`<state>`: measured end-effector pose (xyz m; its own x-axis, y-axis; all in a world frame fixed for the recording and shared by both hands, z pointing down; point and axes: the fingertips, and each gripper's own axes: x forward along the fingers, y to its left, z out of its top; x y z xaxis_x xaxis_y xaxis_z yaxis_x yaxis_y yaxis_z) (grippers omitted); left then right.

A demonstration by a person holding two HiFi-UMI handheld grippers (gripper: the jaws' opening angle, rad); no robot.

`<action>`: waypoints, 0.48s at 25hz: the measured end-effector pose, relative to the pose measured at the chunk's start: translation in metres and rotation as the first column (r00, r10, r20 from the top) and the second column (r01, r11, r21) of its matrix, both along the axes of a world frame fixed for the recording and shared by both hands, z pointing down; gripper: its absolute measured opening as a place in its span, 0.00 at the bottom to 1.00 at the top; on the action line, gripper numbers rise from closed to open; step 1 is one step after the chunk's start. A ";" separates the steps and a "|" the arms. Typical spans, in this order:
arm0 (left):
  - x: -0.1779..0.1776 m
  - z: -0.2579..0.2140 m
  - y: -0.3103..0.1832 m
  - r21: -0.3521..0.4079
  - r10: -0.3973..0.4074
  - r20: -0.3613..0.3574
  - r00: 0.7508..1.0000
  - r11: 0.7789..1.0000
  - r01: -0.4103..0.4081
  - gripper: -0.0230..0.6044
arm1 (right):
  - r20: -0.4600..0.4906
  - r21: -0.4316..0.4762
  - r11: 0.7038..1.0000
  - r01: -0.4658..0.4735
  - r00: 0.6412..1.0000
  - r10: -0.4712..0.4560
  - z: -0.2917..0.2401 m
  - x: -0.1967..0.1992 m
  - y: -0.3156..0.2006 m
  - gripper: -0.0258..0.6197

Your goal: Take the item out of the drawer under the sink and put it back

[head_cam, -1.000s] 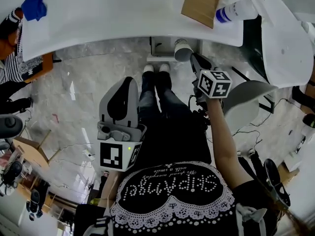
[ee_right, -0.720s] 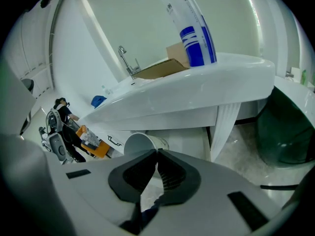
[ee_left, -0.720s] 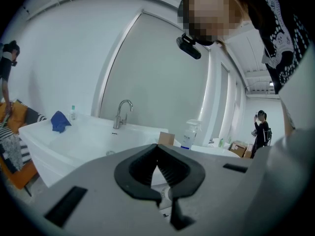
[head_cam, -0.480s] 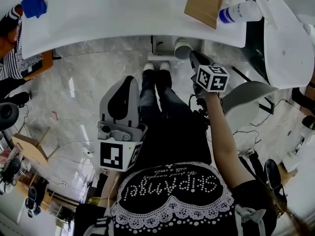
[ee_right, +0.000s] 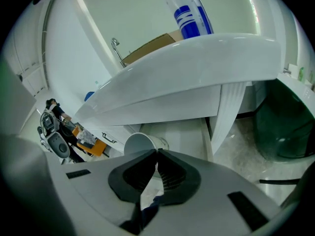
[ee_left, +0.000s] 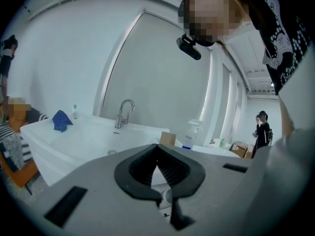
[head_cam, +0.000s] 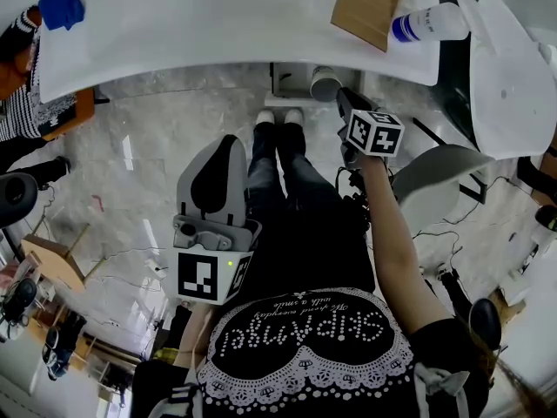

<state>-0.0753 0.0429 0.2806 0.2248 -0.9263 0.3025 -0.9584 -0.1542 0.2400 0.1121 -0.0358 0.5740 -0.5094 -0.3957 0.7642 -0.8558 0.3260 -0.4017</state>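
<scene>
A white paper cup (head_cam: 325,84) hangs at the open white drawer (head_cam: 287,81) under the sink counter (head_cam: 218,33). My right gripper (head_cam: 342,101) is shut on its rim. In the right gripper view the cup (ee_right: 140,142) shows its open mouth just over the closed jaws of my right gripper (ee_right: 156,154), with the drawer's pale inside (ee_right: 184,132) behind it. My left gripper (head_cam: 226,146) hovers over the person's lap, away from the drawer. In its own view my left gripper (ee_left: 157,149) has its jaws closed with nothing between them.
On the counter stand a spray bottle (head_cam: 426,23), a cardboard piece (head_cam: 370,3), a blue cloth (head_cam: 63,3) and a faucet (ee_left: 124,113). A pale chair (head_cam: 426,181) stands right of the arm. A dark bin (ee_right: 280,127) sits right of the drawer. The floor is marble with cables.
My right gripper has sunk a little with the cup, closer to the drawer. The left gripper has kept still.
</scene>
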 end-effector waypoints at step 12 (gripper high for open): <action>-0.007 0.001 -0.009 -0.002 -0.017 -0.006 1.000 1.000 0.017 0.04 | -0.036 -0.070 0.998 0.000 0.999 -0.002 0.022 -0.008 -0.007 0.08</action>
